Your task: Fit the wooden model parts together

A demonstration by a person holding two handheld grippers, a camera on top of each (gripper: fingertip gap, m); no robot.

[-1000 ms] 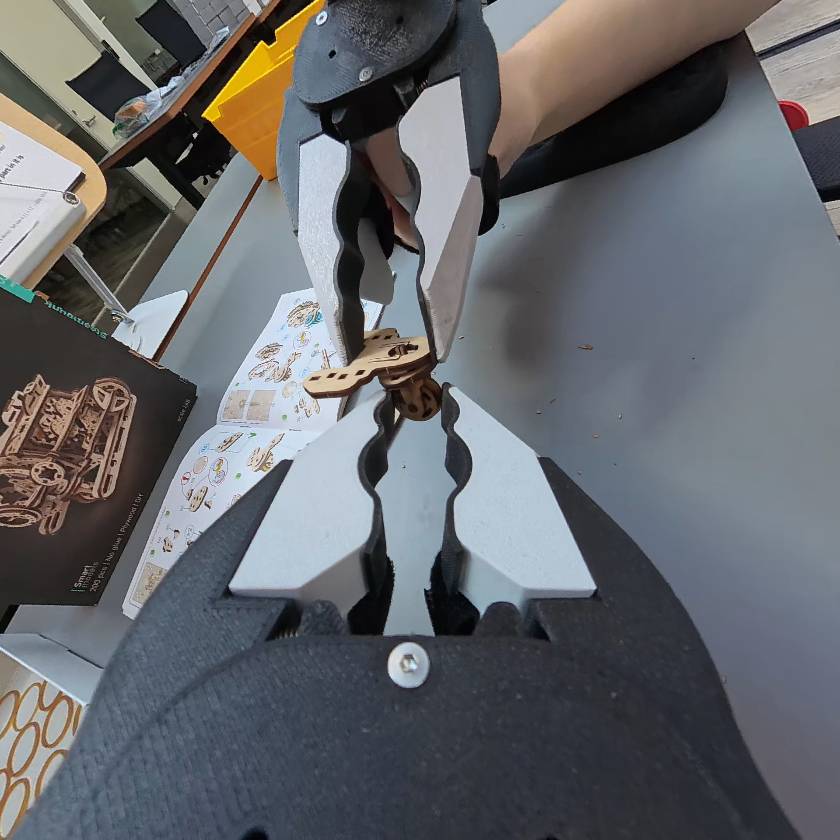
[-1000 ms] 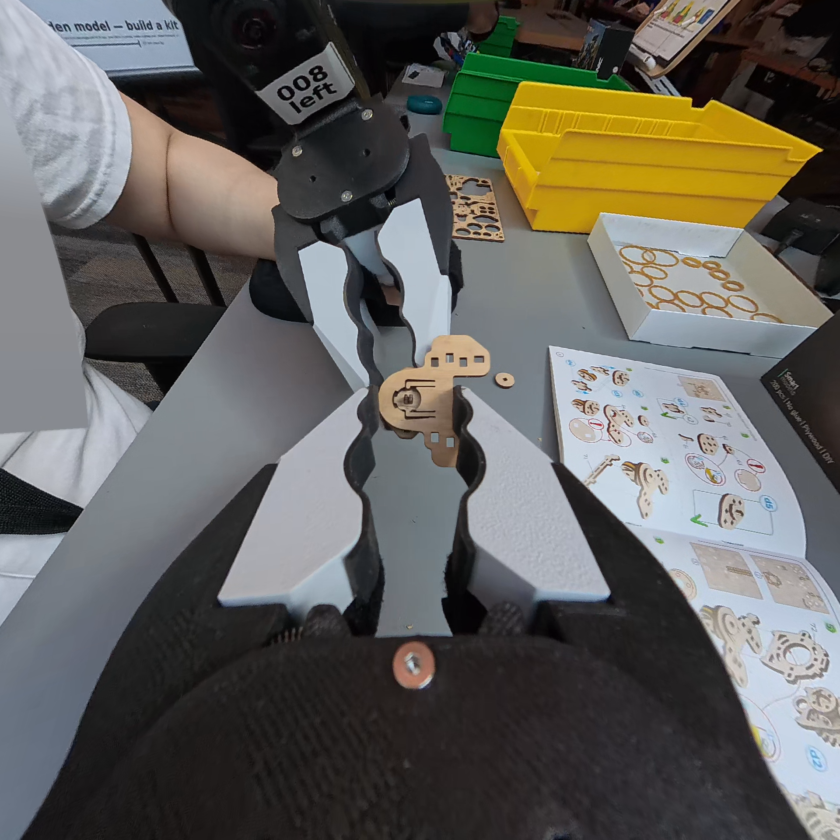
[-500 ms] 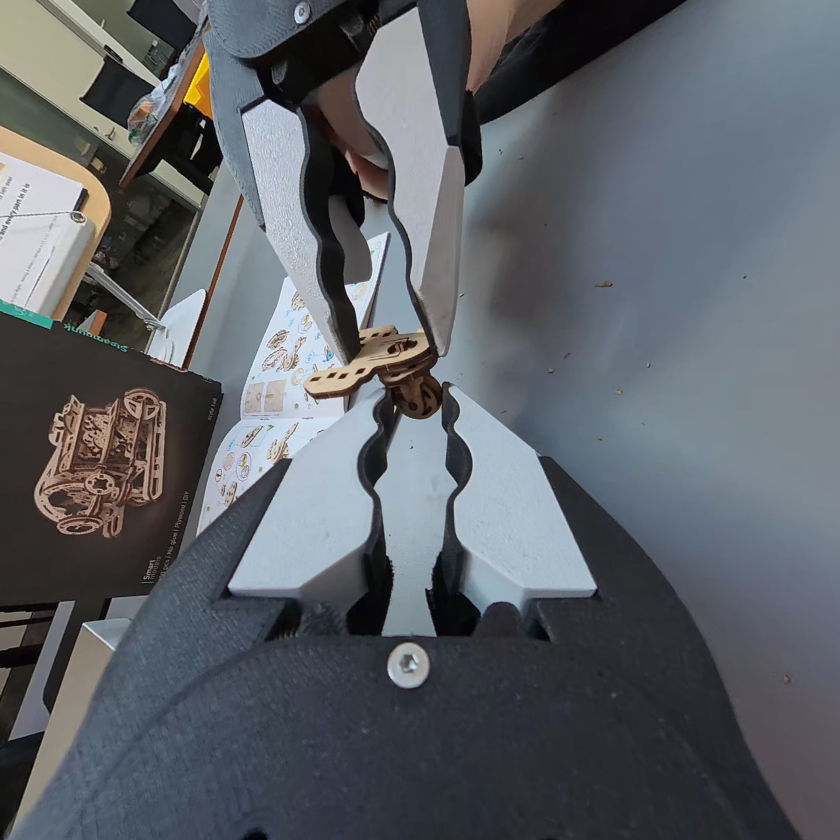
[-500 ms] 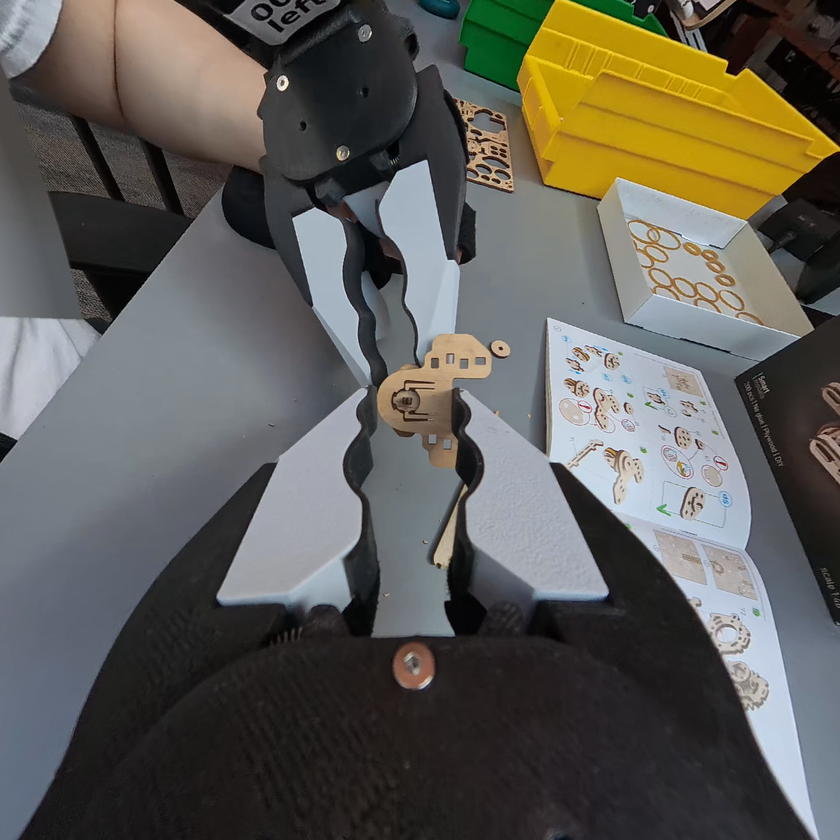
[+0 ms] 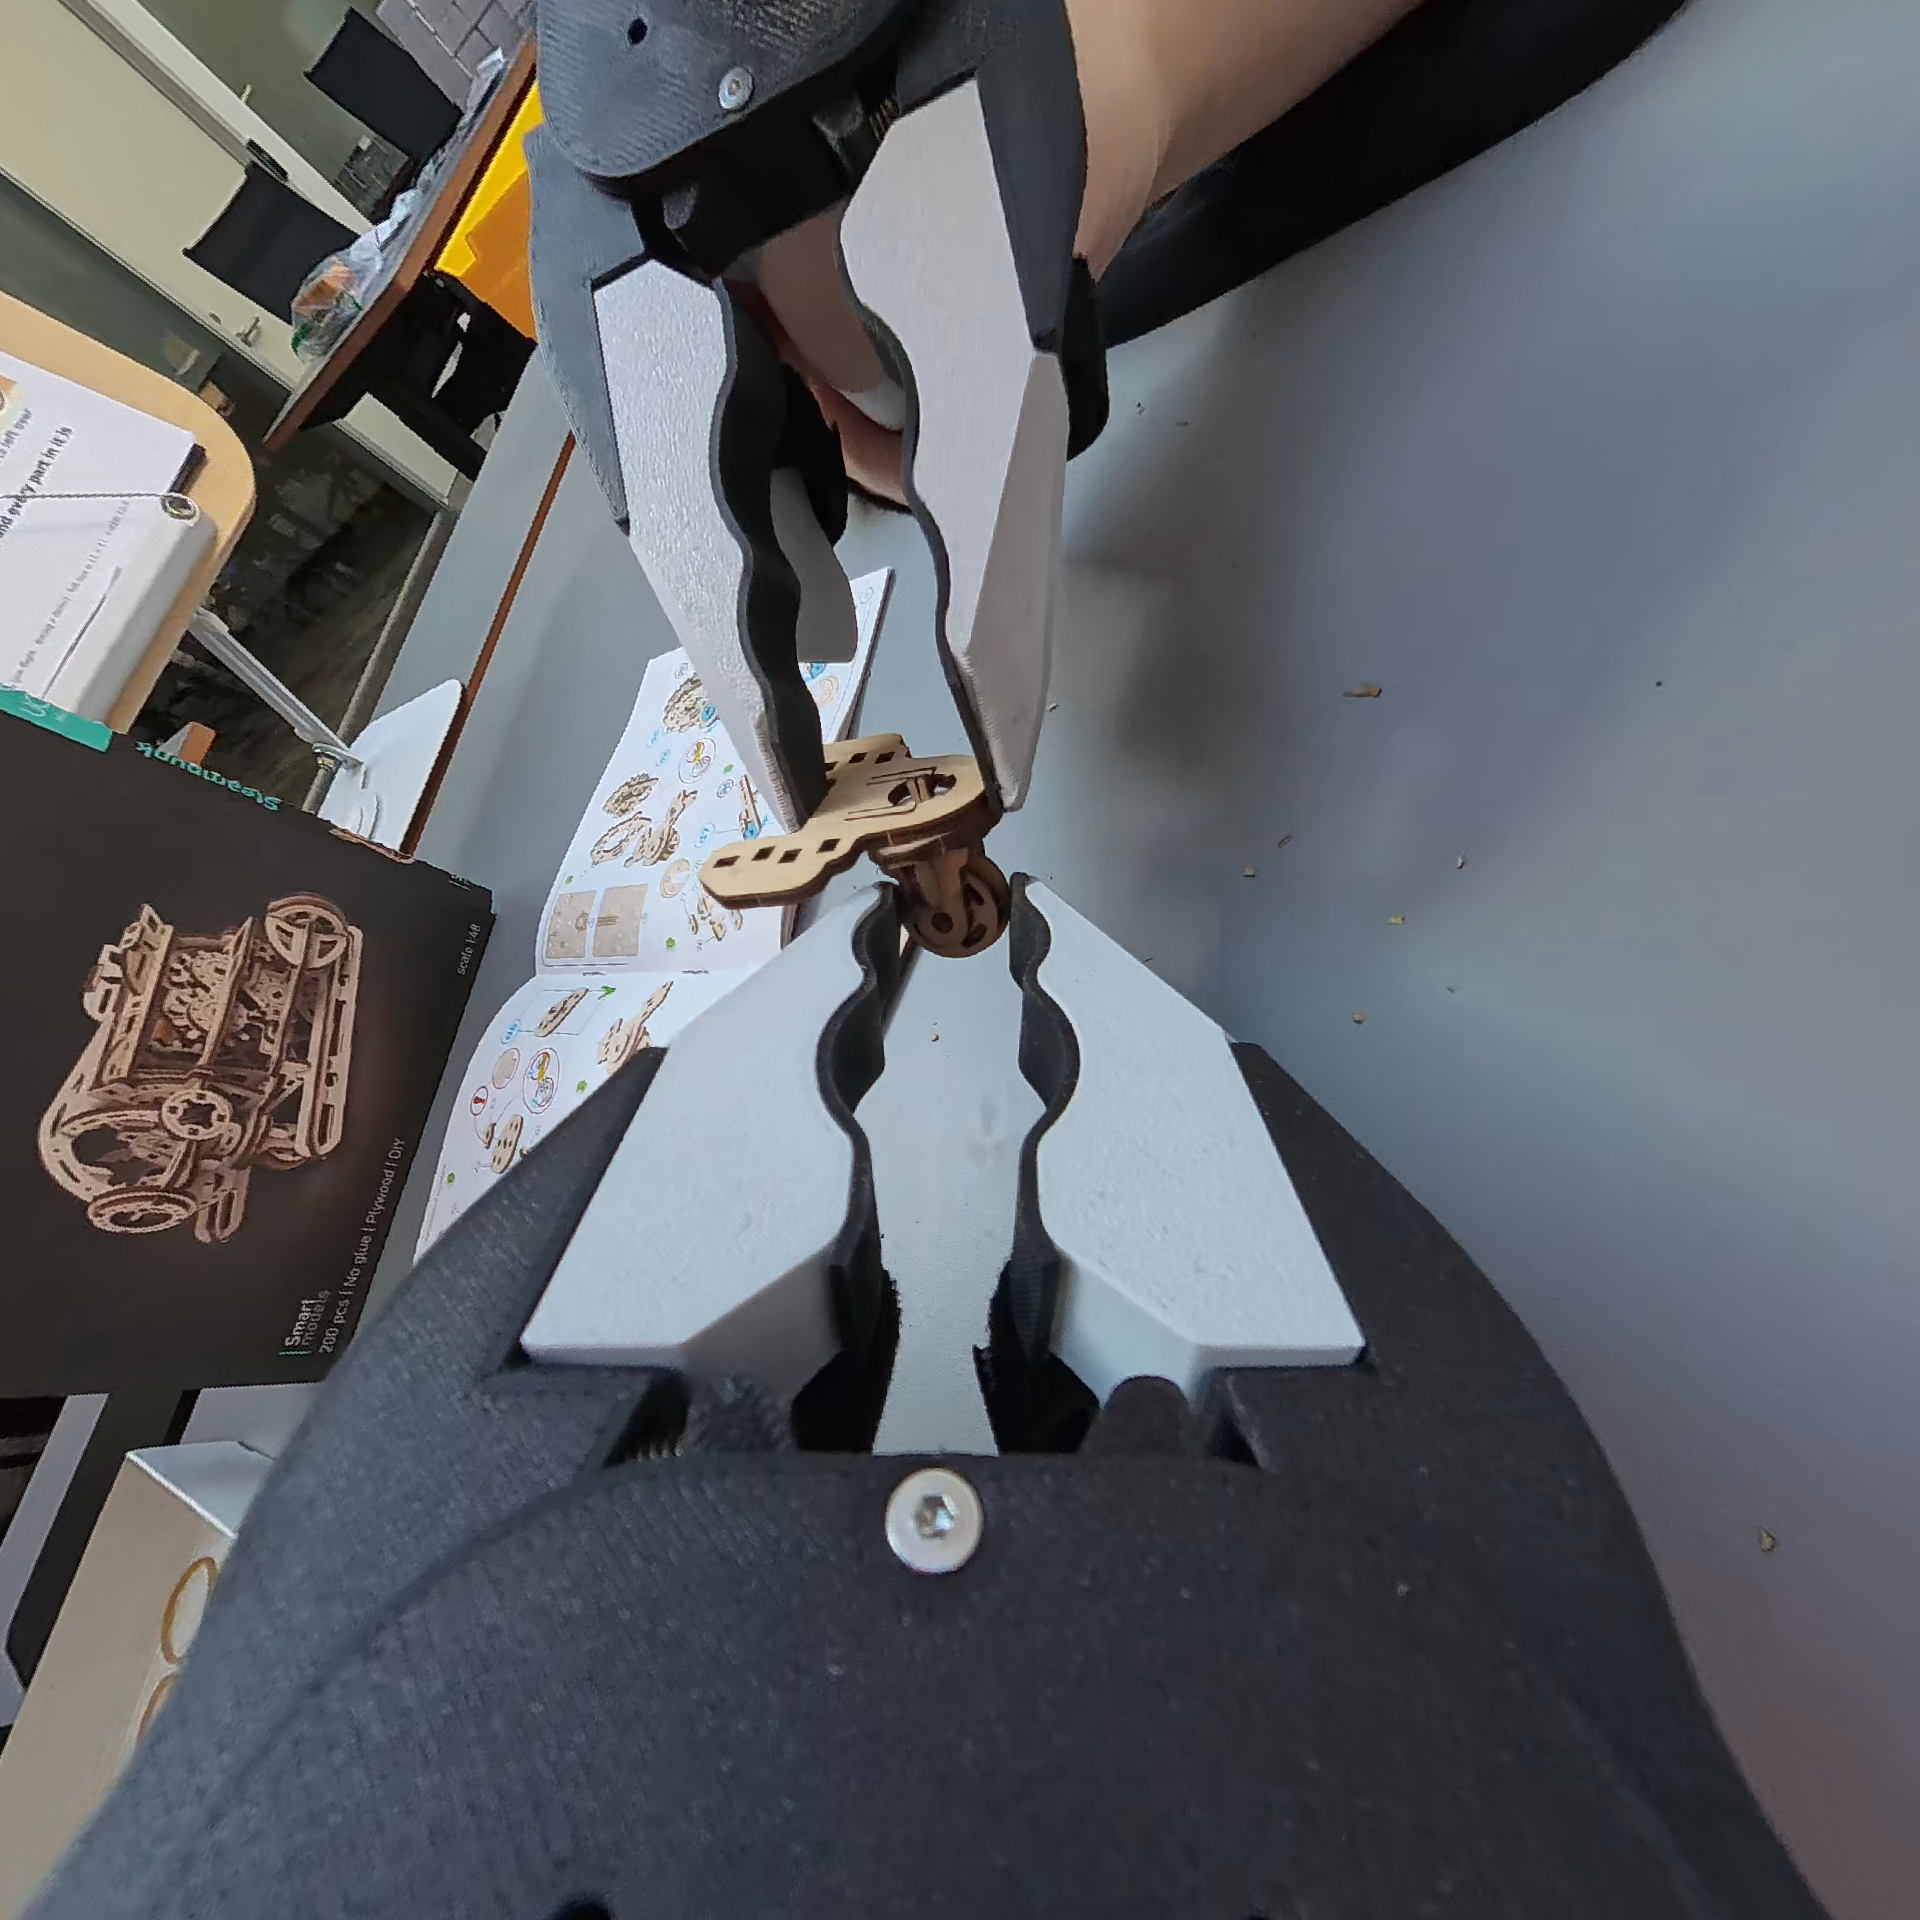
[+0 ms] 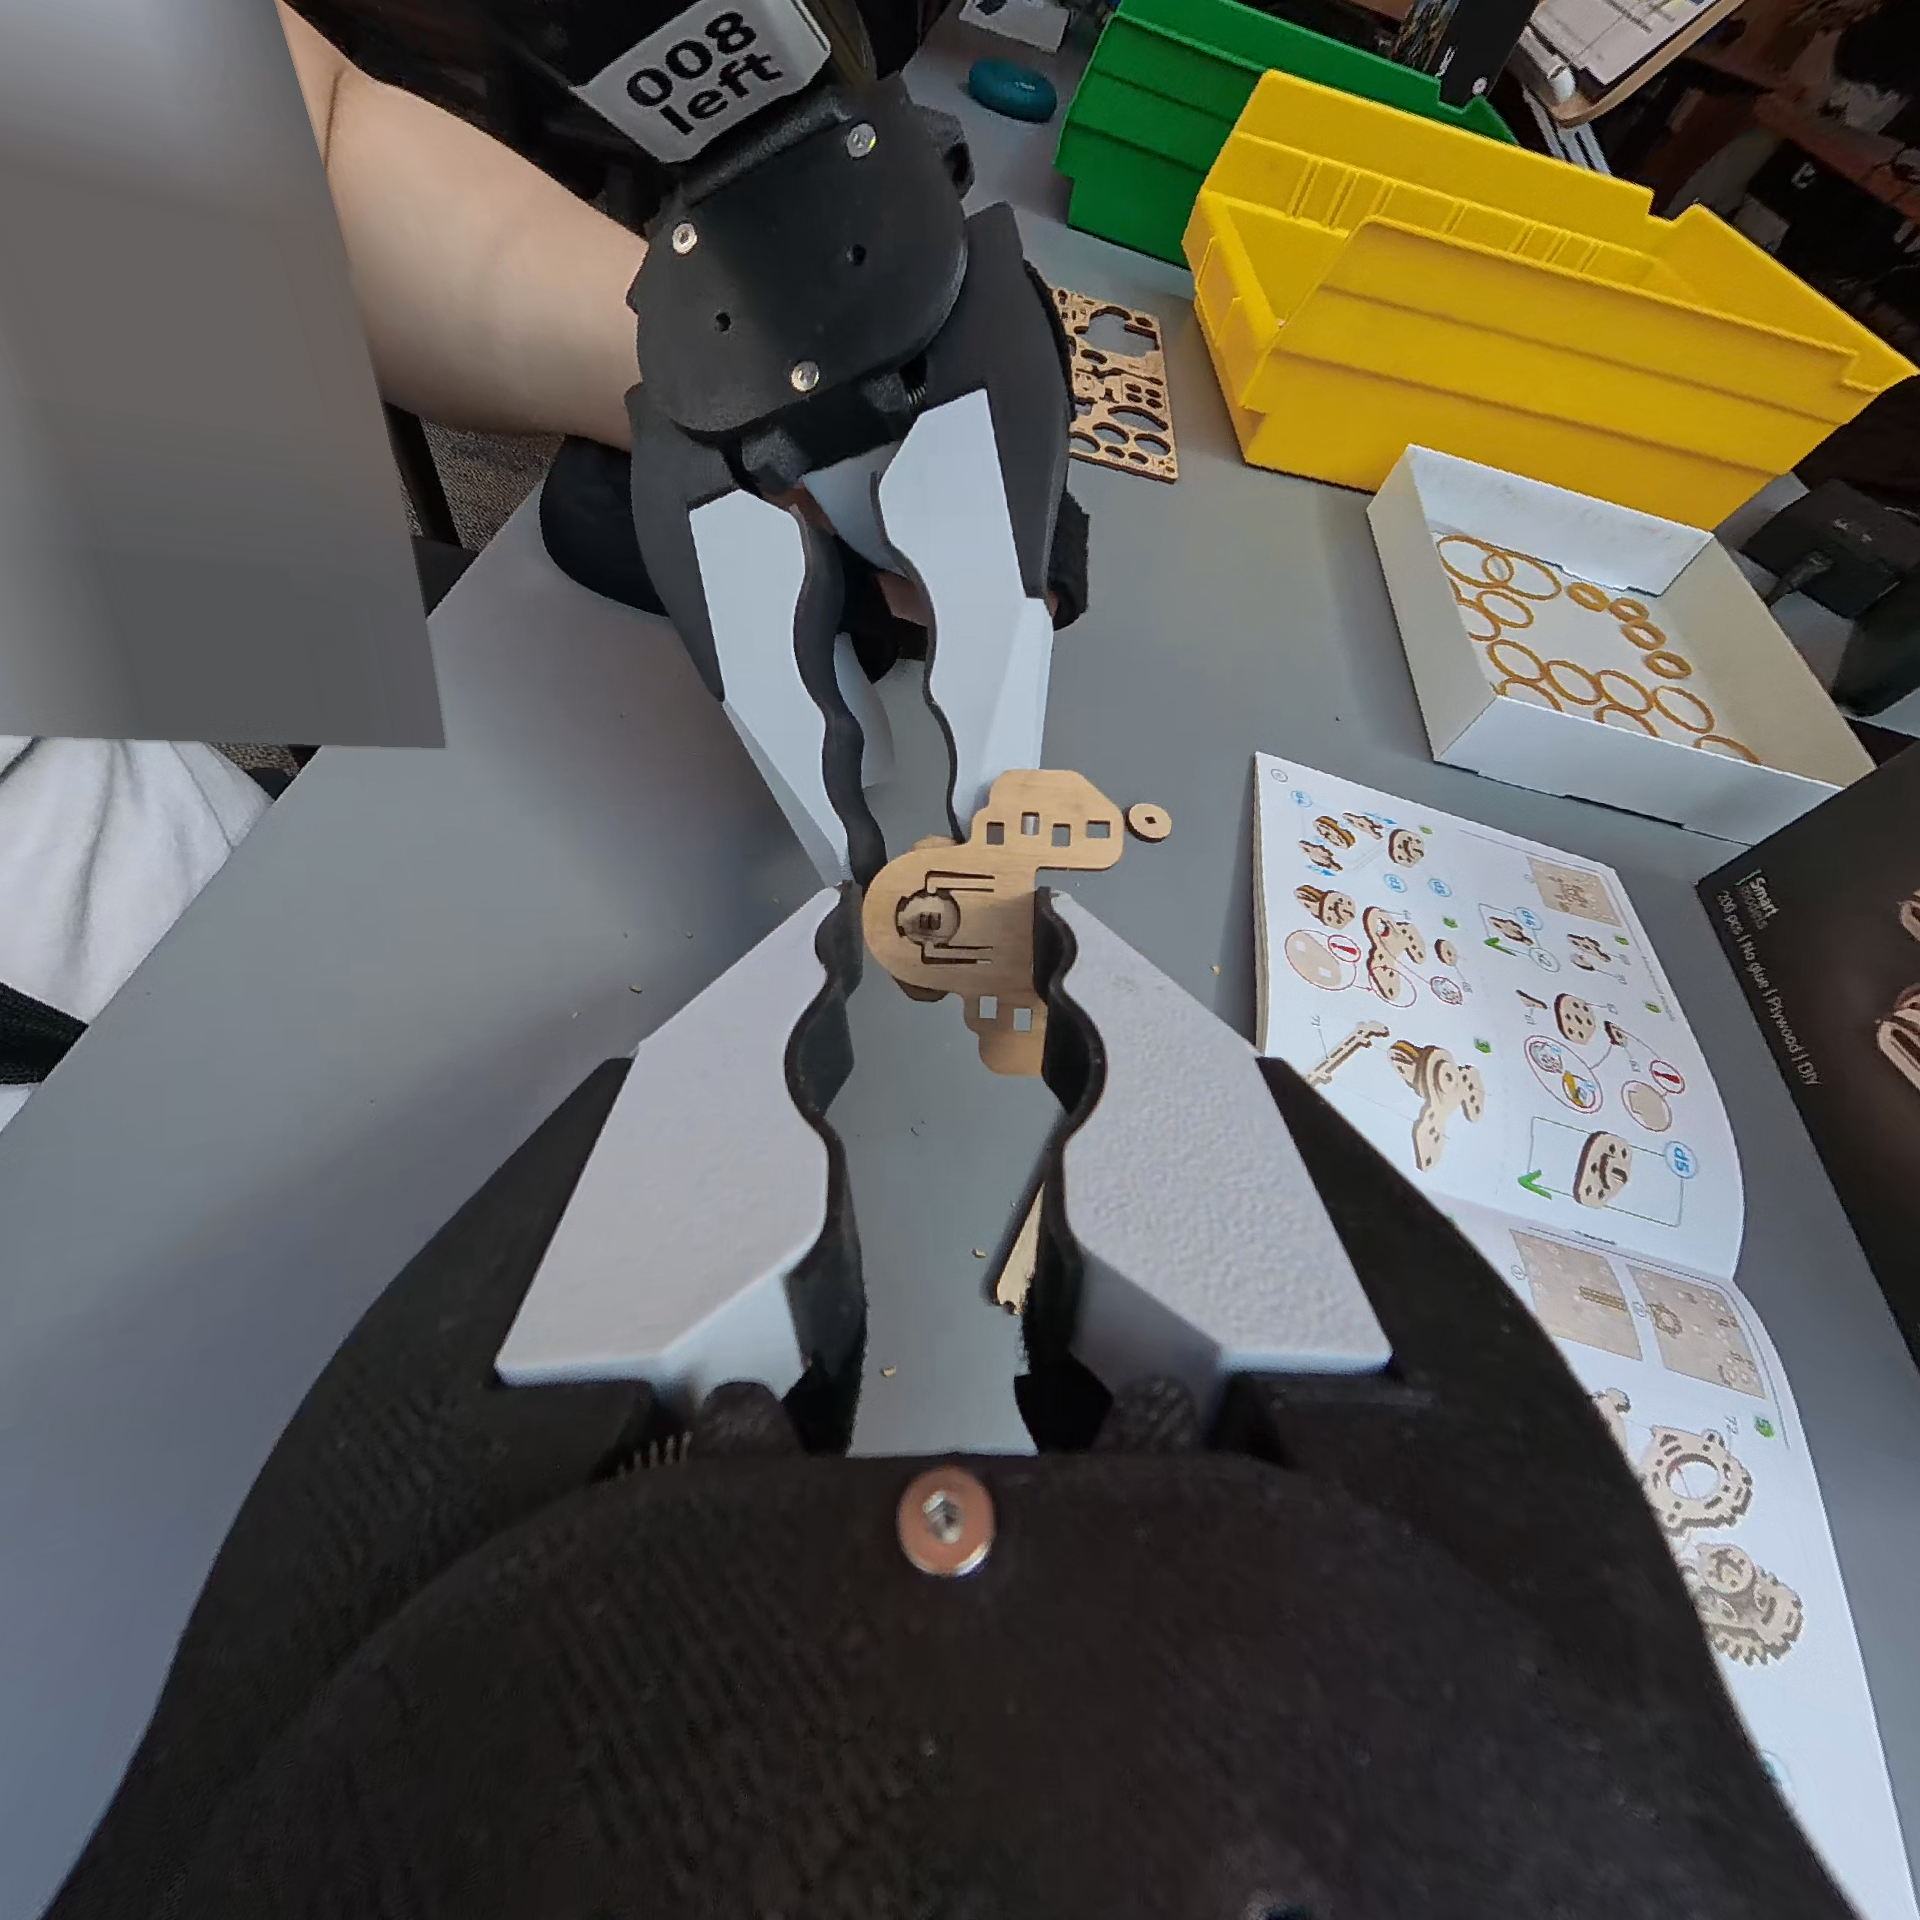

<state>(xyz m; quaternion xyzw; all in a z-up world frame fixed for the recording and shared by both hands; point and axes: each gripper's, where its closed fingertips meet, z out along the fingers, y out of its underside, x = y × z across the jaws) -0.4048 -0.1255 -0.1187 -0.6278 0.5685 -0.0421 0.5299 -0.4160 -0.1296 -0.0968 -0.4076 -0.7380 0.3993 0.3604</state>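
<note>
Both grippers meet above the grey table (image 6: 468, 1039): right gripper (image 6: 948, 920) clamps the flat wooden plate (image 6: 966, 925); left gripper (image 5: 948, 894) pinches the small wheel part (image 5: 956, 914) beneath the plate. Risk: skewed push could snap the peg or slip the plate.

the flat model plate (image 6: 951, 930) is pale laser-cut wood with dark scorched edges, matt. both grippers' fingers (image 6: 717, 1164) look like grainy white plastic lined with black rubbery pads. the table (image 5: 1507, 935) is smooth matt grey. the yellow bin (image 6: 1538, 343) at far right is glossy plastic, the booklet (image 6: 1455, 987) paper.
</note>
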